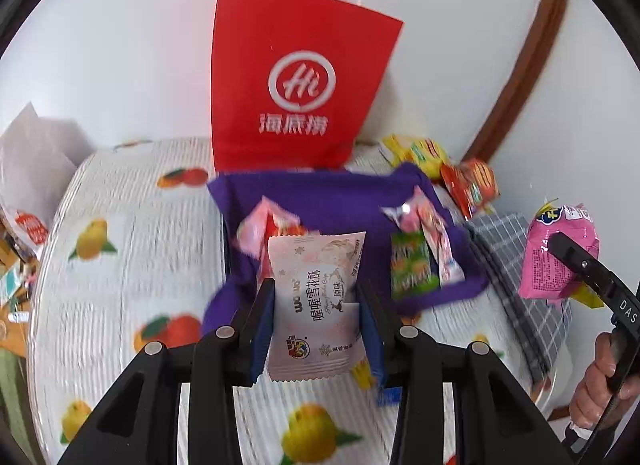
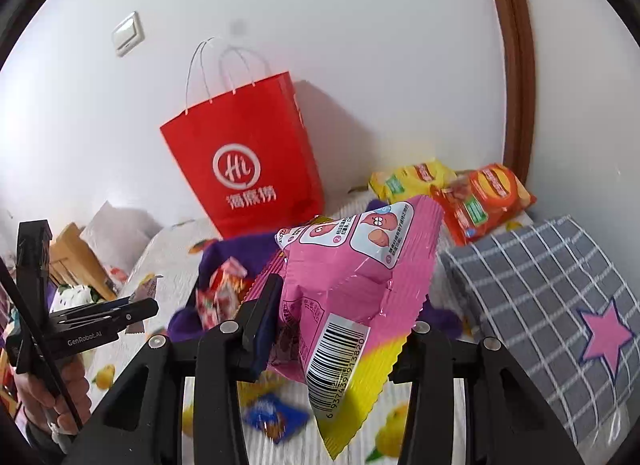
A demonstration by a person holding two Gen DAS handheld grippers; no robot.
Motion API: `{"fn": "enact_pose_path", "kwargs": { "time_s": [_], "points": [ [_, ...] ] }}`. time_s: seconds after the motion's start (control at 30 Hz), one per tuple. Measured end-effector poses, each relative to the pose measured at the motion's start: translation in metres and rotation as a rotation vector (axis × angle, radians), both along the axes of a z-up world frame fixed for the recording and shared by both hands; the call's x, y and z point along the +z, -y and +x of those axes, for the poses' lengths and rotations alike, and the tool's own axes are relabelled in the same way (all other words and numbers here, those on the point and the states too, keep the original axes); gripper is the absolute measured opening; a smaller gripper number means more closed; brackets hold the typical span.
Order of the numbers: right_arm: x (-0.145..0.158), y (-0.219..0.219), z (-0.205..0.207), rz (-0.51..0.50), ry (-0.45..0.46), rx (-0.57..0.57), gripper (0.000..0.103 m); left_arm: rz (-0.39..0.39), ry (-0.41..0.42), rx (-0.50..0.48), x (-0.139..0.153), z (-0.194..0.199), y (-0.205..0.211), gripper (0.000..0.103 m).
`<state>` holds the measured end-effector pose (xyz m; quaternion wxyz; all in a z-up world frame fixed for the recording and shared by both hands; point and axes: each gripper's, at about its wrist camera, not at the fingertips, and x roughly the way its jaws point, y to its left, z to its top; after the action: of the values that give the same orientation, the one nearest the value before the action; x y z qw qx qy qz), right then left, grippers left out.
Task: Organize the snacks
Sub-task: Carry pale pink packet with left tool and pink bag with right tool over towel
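Observation:
My left gripper [image 1: 316,305] is shut on a pale pink snowflake-crisp packet [image 1: 316,297], held above the near edge of a purple fabric tray [image 1: 332,201]. The tray holds several small snacks, among them pink-wrapped ones [image 1: 424,225] and a green one [image 1: 412,265]. My right gripper [image 2: 340,301] is shut on a pink and yellow snack bag [image 2: 344,277], held above the bed to the right of the tray. That bag also shows in the left wrist view [image 1: 556,253]. The purple tray [image 2: 232,253] lies behind it.
A red paper bag [image 1: 296,85] stands against the wall behind the tray. Yellow [image 2: 412,181] and orange [image 2: 484,201] chip bags lie at the back right. A grey checked box [image 2: 552,305] is at right. A blue snack [image 2: 272,417] lies on the fruit-print bedspread [image 1: 132,265].

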<state>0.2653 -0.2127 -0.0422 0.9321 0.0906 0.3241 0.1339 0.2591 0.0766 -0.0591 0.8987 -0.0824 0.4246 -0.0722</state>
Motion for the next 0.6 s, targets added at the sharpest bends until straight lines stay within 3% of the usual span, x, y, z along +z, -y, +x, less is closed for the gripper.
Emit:
{"fn": "enact_pose_path", "kwargs": {
  "time_s": [0.43,0.6],
  "points": [
    [-0.012,-0.036,0.108,-0.031,-0.111,0.034,0.043,-0.026,-0.037,0.091,-0.007,0.082,-0.015,0.037],
    [-0.013,-0.047,0.127,-0.036,-0.113,0.068,0.043,0.008,-0.045,0.114,-0.022,0.103,-0.015,0.037]
  ]
}}
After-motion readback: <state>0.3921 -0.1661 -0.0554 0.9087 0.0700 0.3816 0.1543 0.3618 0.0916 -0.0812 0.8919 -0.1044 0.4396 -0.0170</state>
